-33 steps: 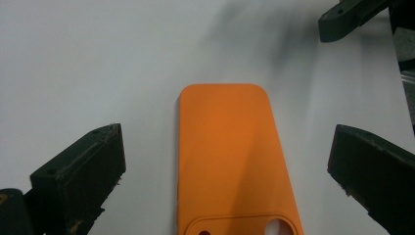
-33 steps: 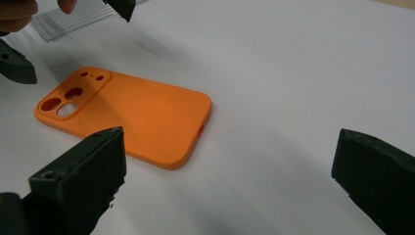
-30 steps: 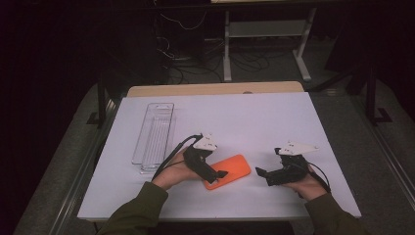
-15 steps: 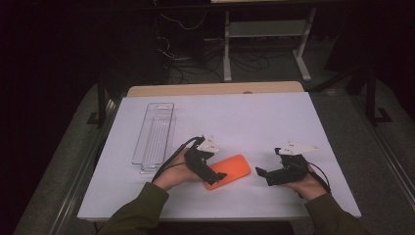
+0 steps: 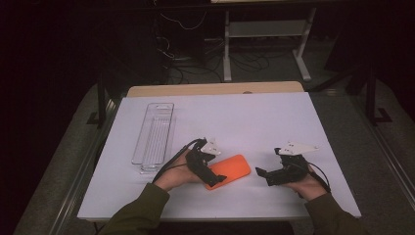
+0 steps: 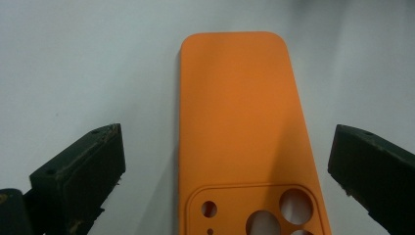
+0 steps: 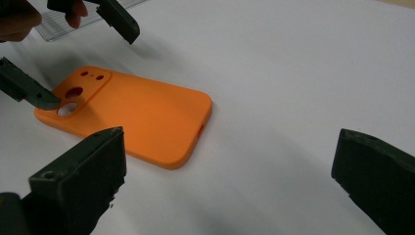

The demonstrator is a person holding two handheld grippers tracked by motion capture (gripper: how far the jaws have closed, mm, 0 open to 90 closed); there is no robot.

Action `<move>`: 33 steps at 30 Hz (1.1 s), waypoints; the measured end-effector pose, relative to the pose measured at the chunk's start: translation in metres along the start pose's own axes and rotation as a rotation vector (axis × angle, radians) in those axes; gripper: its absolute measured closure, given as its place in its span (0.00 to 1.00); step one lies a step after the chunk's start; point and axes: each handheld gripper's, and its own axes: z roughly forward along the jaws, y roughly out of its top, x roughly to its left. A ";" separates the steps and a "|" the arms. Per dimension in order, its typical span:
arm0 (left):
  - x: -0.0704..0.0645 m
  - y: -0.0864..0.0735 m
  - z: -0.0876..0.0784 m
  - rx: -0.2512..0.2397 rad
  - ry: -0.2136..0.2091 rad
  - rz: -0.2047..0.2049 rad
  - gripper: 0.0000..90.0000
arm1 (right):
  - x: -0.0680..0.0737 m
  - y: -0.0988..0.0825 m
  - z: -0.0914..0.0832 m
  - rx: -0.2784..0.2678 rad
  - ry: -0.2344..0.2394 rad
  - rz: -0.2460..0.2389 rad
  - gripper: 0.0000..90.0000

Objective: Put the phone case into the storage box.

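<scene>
Both claws open | left claw (image 5: 215, 177) straddles orange phone case (image 5: 230, 170); right claw (image 5: 262, 175) low, pointing at it

On your left side of the white table top (image 5: 274, 122) you have a clear plastic tray (image 5: 153, 137), long and narrow, lying with its length running away from you. Its near end sits close to the table's left edge. Beyond the white top, a strip of light wooden board (image 5: 215, 88) shows along the far edge. Behind that, on the dark floor, you see loose cables (image 5: 188, 61) and a pale metal stand (image 5: 266, 34).
</scene>
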 end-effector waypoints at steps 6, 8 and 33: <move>0.001 -0.001 0.004 0.033 -0.007 0.015 0.00 | 0.000 0.000 0.000 0.000 -0.001 0.000 0.00; 0.000 -0.001 0.005 0.033 -0.007 0.008 0.00 | 0.000 0.000 0.000 0.000 -0.001 0.000 0.00; -0.007 -0.006 0.021 0.094 -0.025 0.033 0.00 | 0.000 0.000 0.000 -0.002 -0.002 0.000 0.00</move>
